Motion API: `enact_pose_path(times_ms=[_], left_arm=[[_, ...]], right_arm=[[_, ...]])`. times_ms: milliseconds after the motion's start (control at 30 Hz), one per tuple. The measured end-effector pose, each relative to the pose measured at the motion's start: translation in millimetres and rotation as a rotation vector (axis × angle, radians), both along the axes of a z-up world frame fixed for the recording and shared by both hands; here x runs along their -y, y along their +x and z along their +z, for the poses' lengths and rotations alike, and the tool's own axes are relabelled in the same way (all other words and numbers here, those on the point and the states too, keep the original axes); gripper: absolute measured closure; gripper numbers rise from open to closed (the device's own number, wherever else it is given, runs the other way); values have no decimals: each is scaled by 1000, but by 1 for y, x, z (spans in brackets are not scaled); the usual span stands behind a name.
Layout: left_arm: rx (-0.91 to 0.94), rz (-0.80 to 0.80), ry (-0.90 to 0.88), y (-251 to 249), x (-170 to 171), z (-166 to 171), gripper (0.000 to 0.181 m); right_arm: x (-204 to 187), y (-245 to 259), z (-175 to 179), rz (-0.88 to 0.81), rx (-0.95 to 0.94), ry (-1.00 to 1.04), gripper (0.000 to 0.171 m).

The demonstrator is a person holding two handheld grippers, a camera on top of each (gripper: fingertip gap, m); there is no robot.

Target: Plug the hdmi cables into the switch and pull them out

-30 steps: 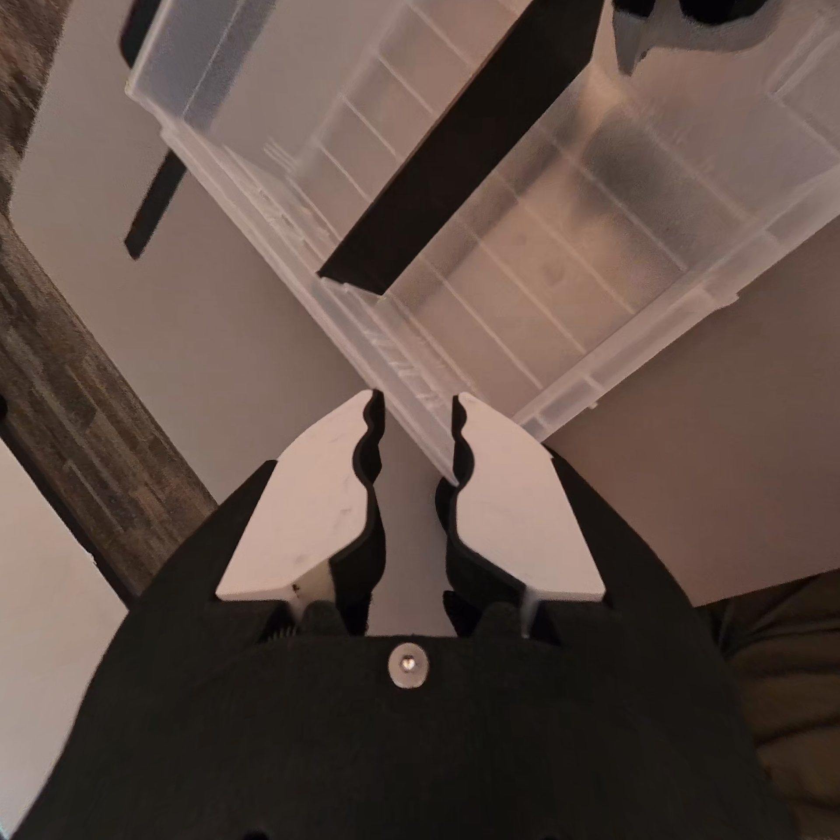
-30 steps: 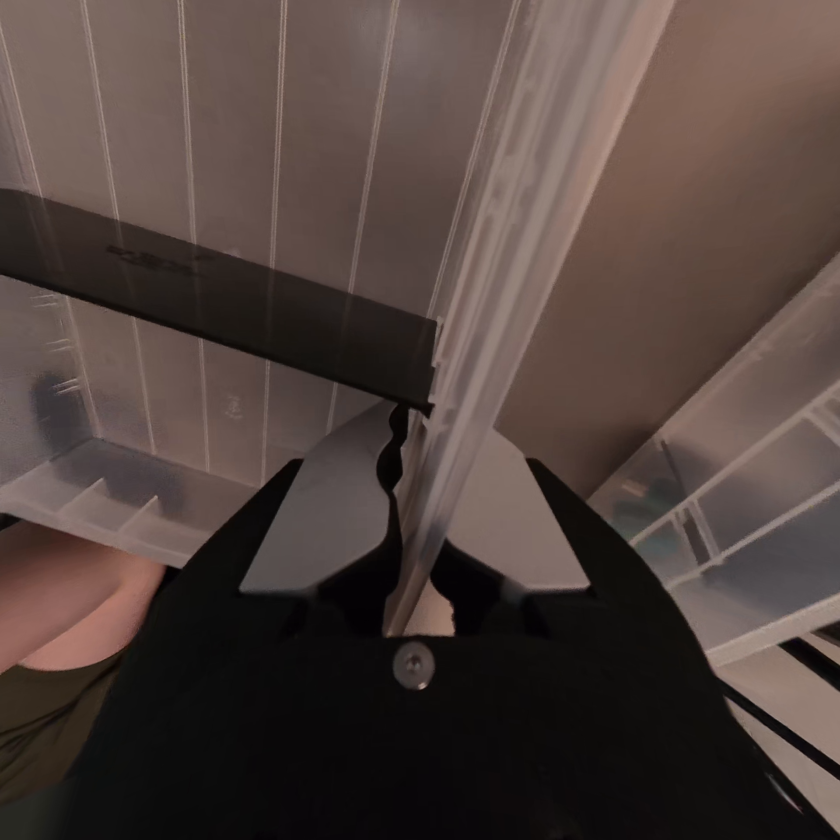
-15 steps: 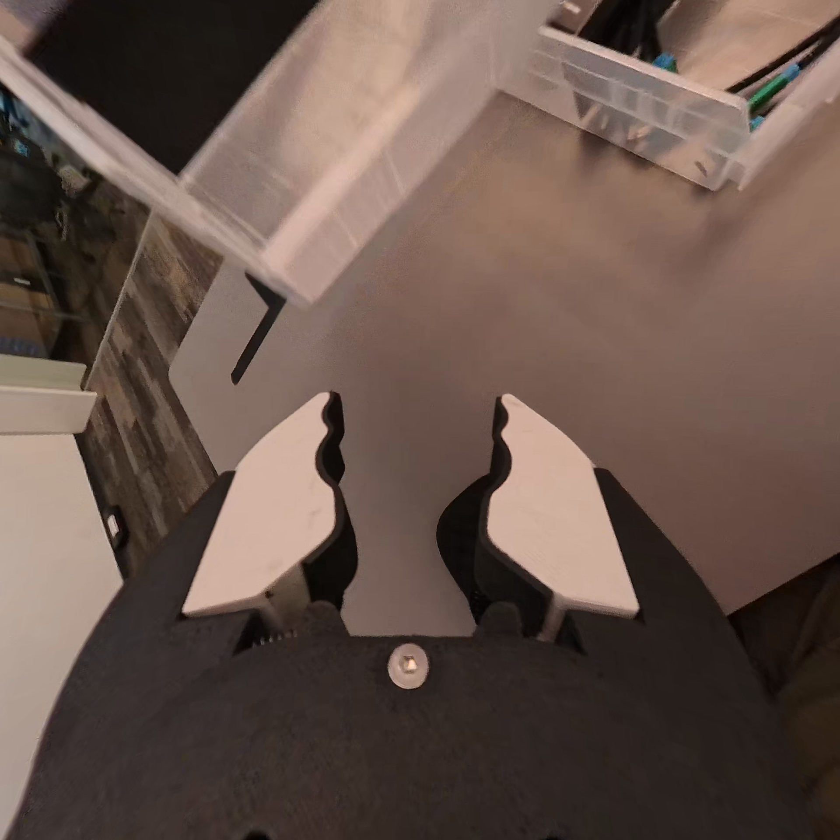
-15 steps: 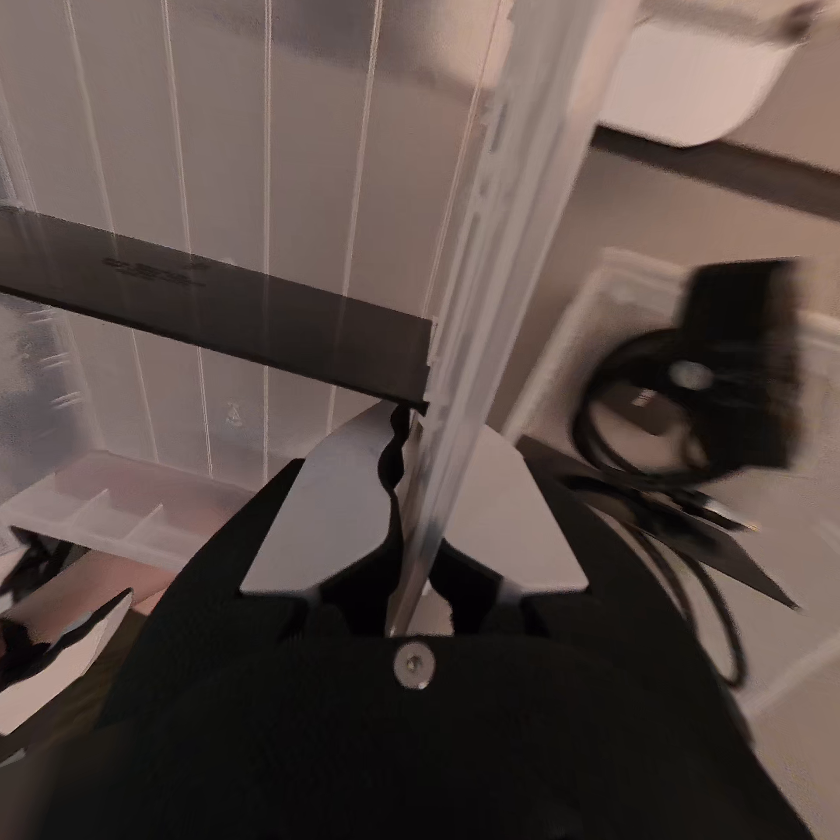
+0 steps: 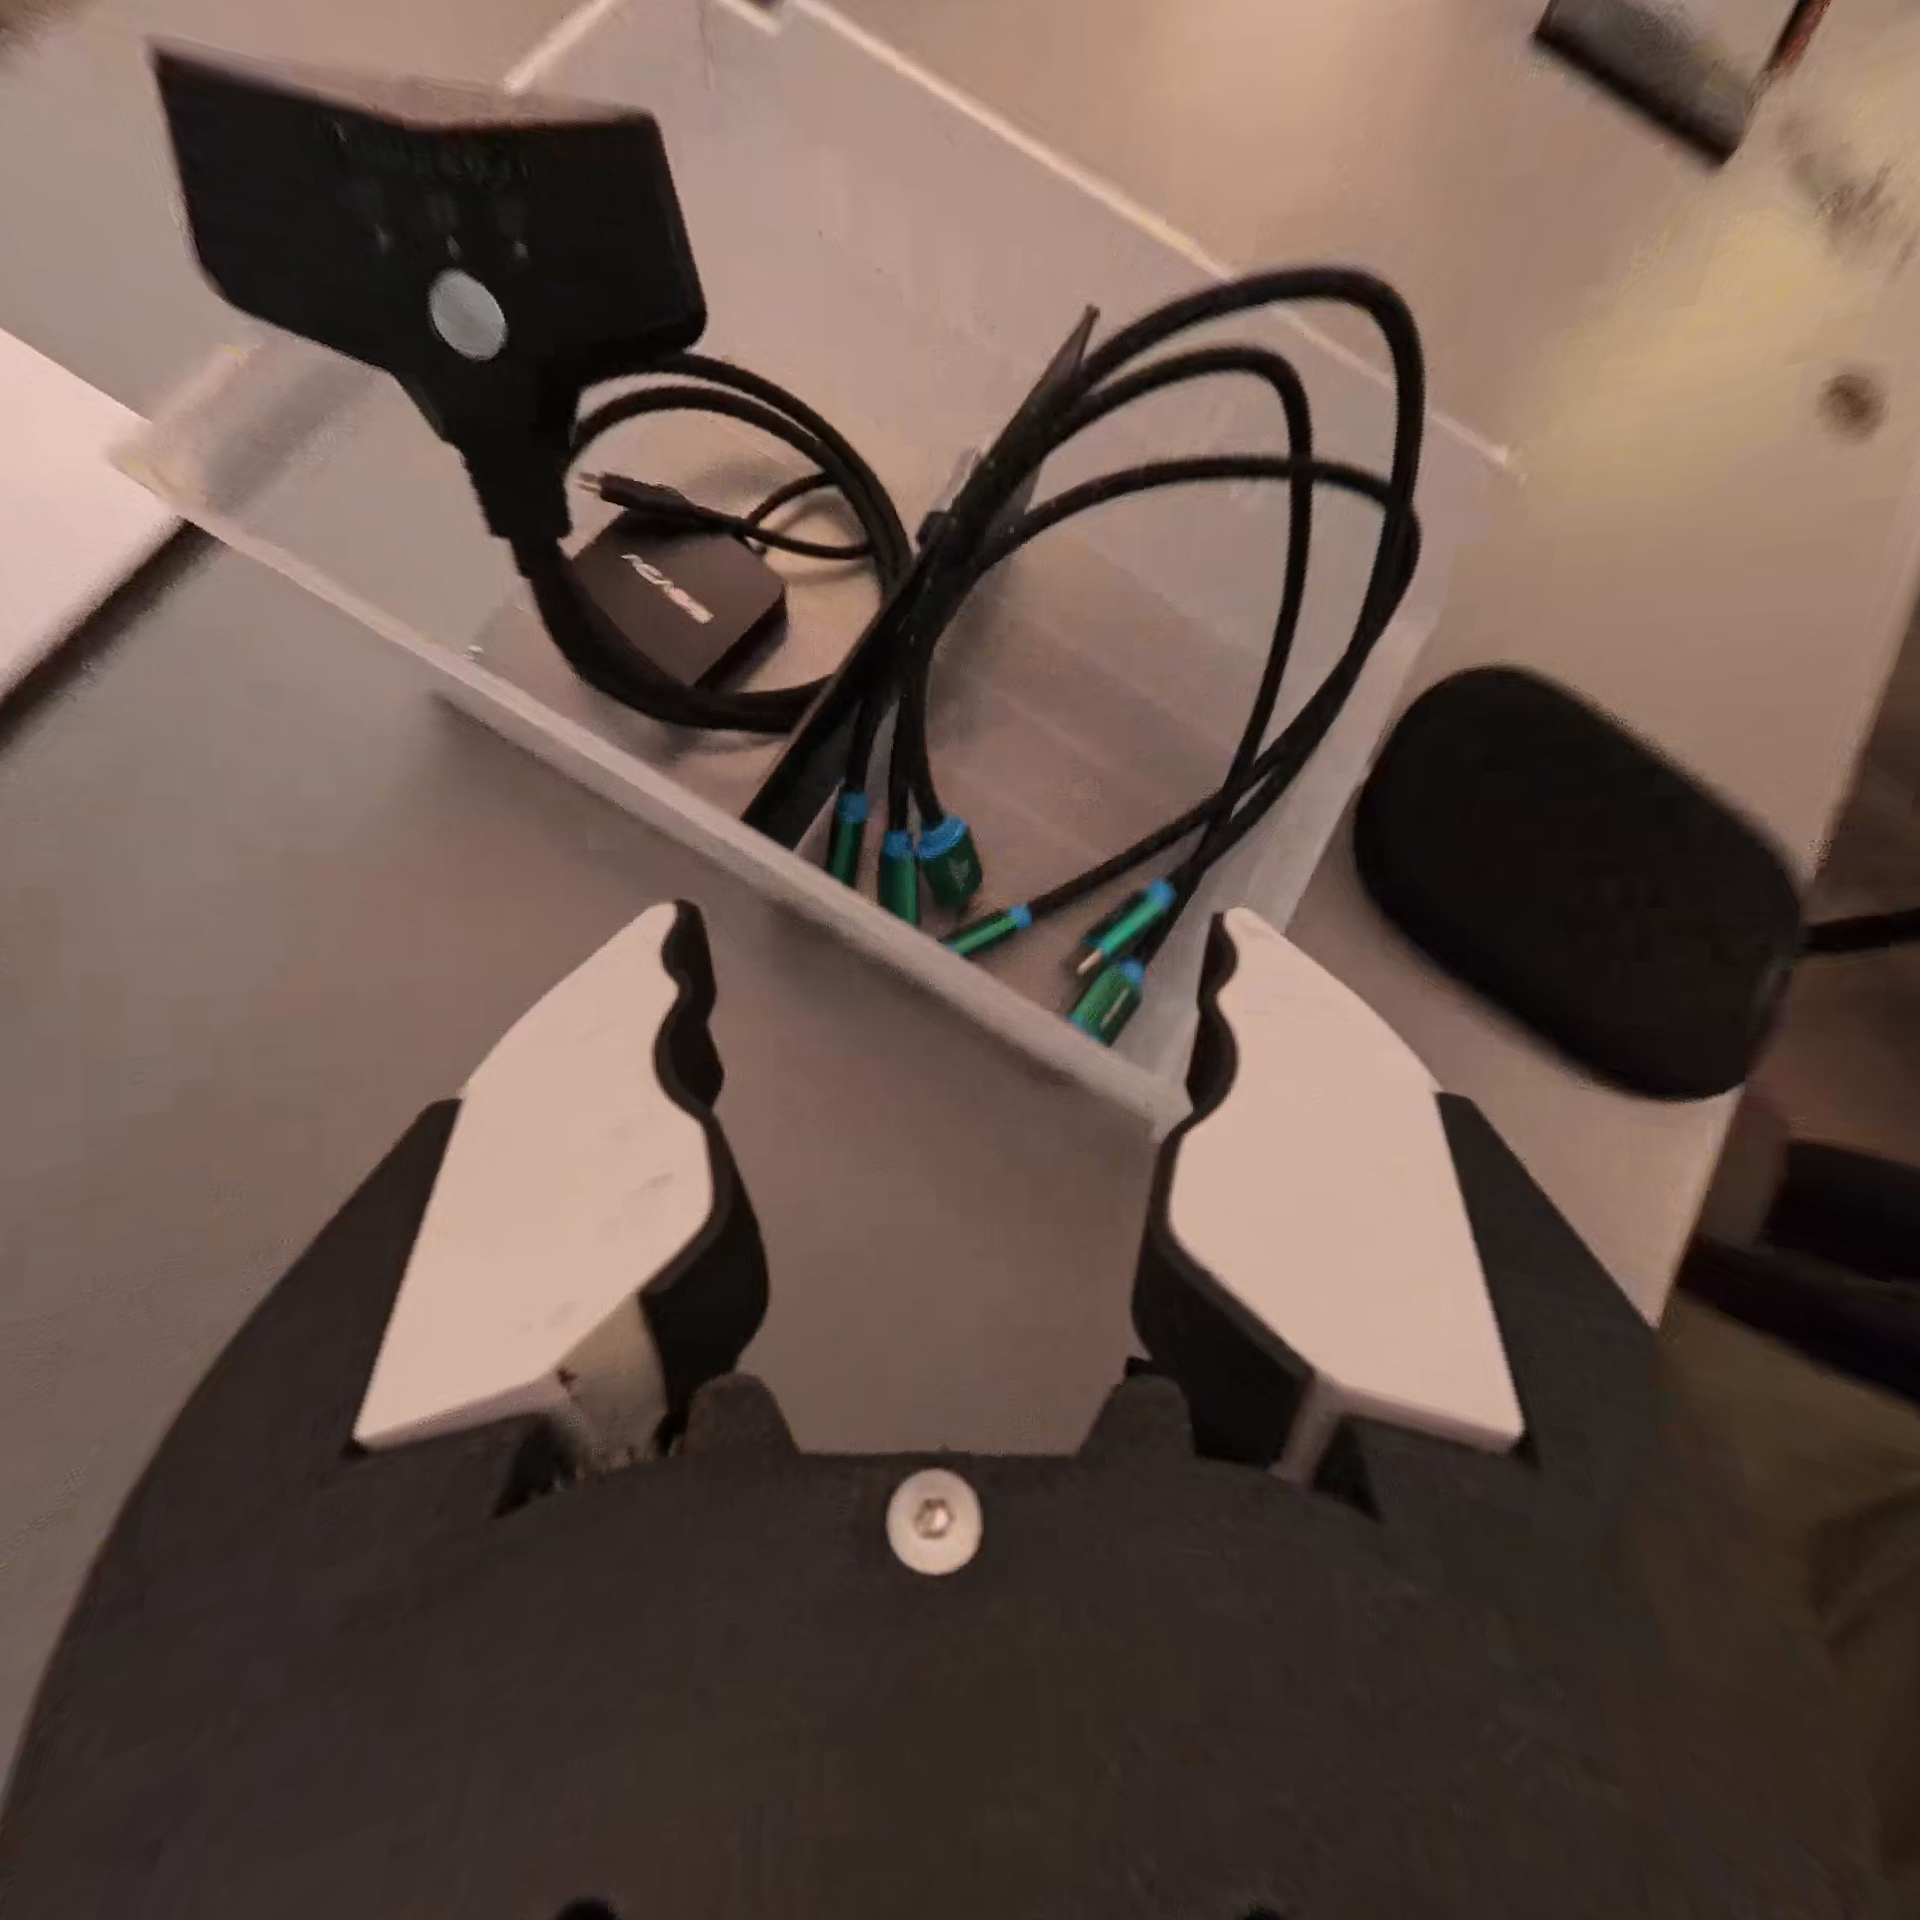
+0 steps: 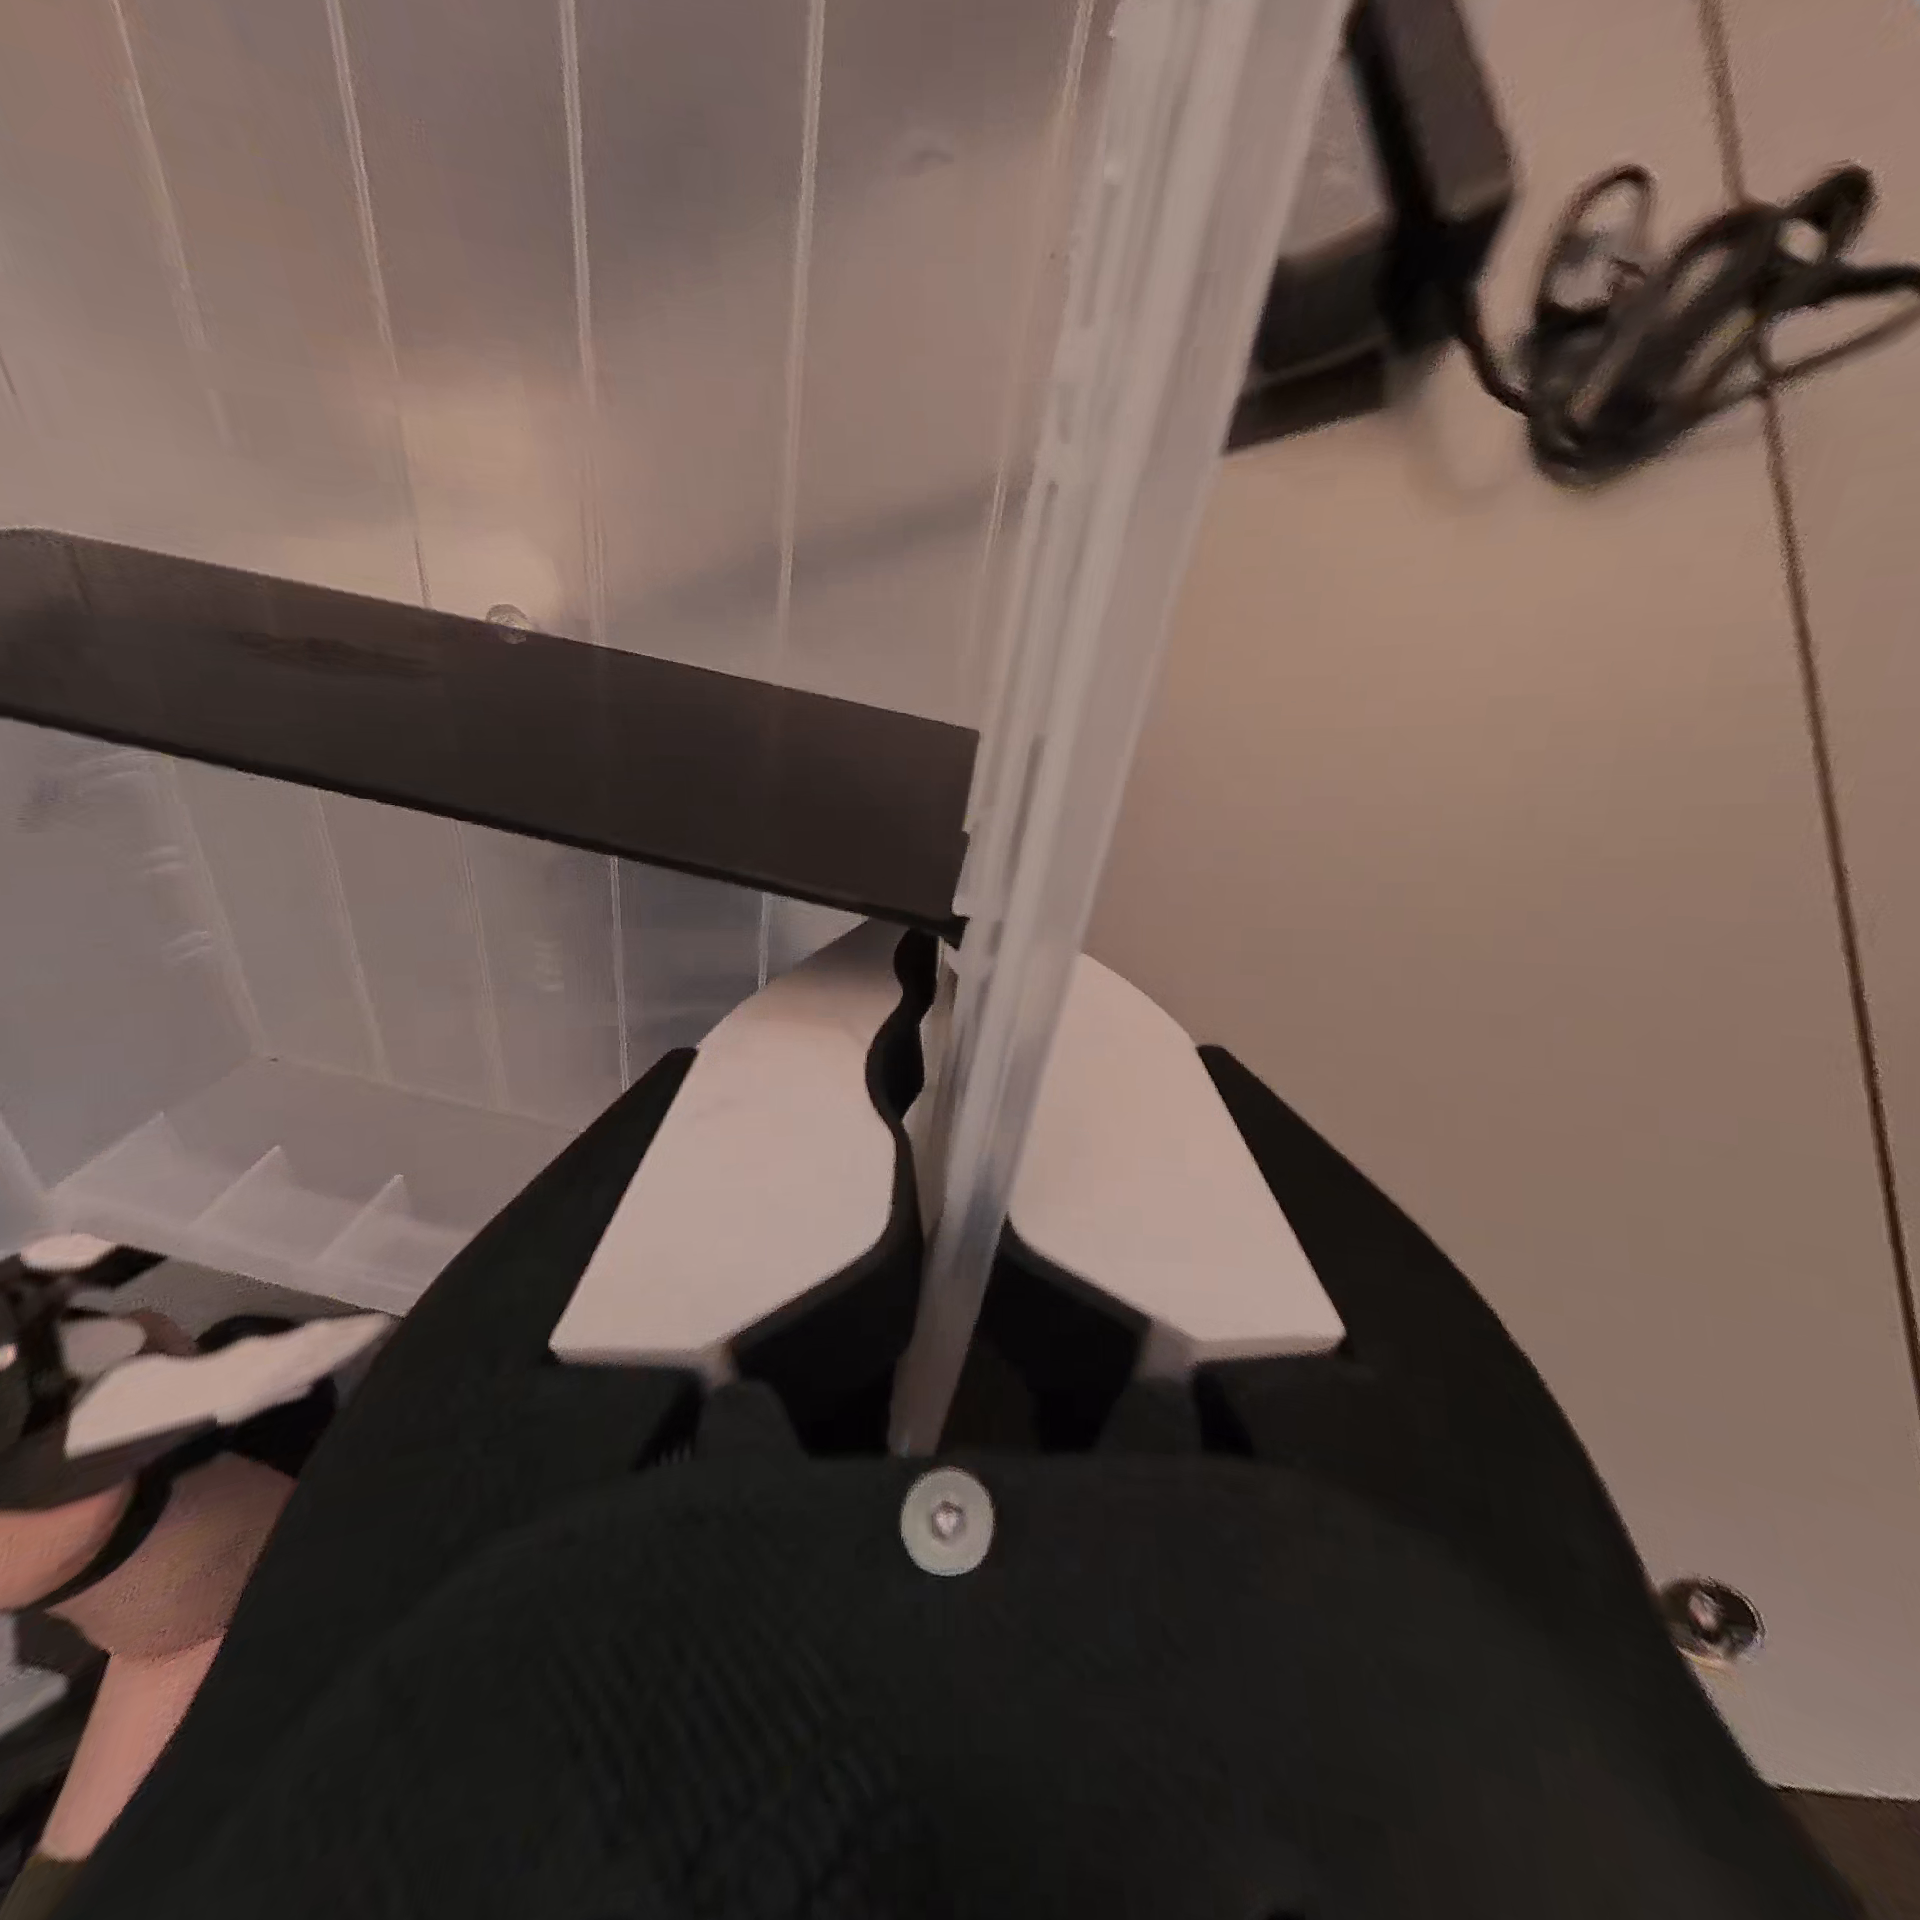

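A: Left view: the left gripper (image 5: 951, 966) has its jaws wide apart. The switch (image 5: 416, 223) sits at 11 o'clock, cables (image 5: 1122, 582) at 12, in a clear tray (image 5: 644, 774).

B: Right view: the right gripper (image 6: 961, 1023) is pinching a clear lid (image 6: 1091, 582). I think we're only unpacking. Next, put the lid down, then grab a plug.

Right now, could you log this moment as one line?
left gripper: open, empty | right gripper: shut on clear lid | switch, cables: in bin

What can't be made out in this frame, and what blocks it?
- Switch ports: left wrist view, only its top faces the camera.
- Cables: connector types blurred.
- Right claw: its right finger is behind the clear lid it clamps.
- Black strip: cut off left.
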State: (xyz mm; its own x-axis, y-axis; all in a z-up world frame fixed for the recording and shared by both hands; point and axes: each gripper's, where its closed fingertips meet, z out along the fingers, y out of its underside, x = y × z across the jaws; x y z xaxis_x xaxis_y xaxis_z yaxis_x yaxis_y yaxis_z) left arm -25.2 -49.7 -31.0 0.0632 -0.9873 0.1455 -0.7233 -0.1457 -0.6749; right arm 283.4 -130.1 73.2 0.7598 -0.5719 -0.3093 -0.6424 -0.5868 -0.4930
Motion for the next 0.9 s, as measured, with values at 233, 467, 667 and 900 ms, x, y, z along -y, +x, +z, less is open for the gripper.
enact_pose_path(times_ms=[233,467,667,900], left_arm=[[-77,73,-169,26,-26,-59,93],[-204,-51,-446,5,-5,-72,118],[-306,-70,-408,-30,-29,-65,152],[-271,218,-424,-103,-129,-61,167]], right_arm=[[98,68,-63,-196,-37,-71,167],[158,81,-142,-163,-60,-326,167],[159,48,-192,16,-158,-439,167],[124,23,-215,178,-128,-483,166]])
